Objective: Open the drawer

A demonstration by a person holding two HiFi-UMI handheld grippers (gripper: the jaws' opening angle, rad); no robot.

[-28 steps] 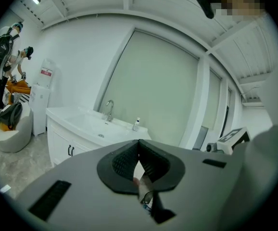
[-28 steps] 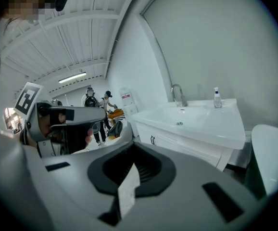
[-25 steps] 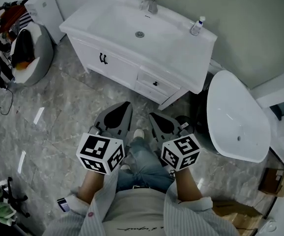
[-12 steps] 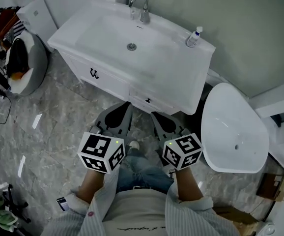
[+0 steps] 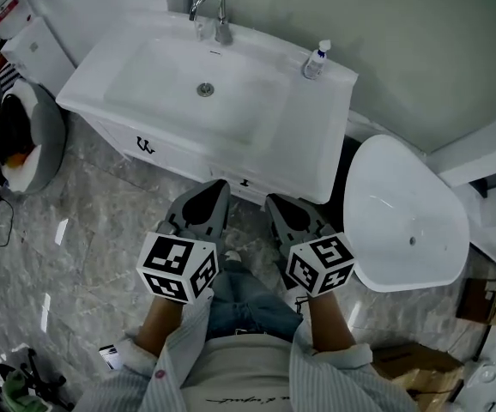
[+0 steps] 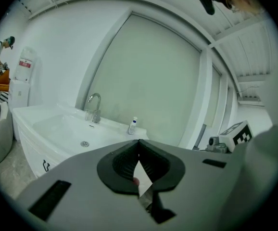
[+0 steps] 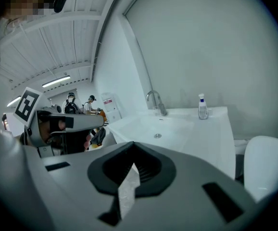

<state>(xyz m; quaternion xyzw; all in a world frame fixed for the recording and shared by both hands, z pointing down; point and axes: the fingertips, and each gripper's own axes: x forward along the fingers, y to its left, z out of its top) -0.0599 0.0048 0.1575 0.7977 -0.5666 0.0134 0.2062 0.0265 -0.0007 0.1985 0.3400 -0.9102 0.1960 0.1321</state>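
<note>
Two closed, empty tools in front of a white vanity

The vanity (image 5: 321,140) spans the upper view, and a loose white basin (image 5: 402,221) lies on the floor to its right. The left tool (image 5: 220,183) and the right tool (image 5: 270,200) are side by side, each with its jaws together on nothing. The drawer (image 5: 261,190), with its dark knob, sits just under the tabletop's front edge, near both tips and untouched. A faucet (image 5: 209,3) stands at the back edge and a bottle (image 5: 317,58) at the back right corner.
</note>
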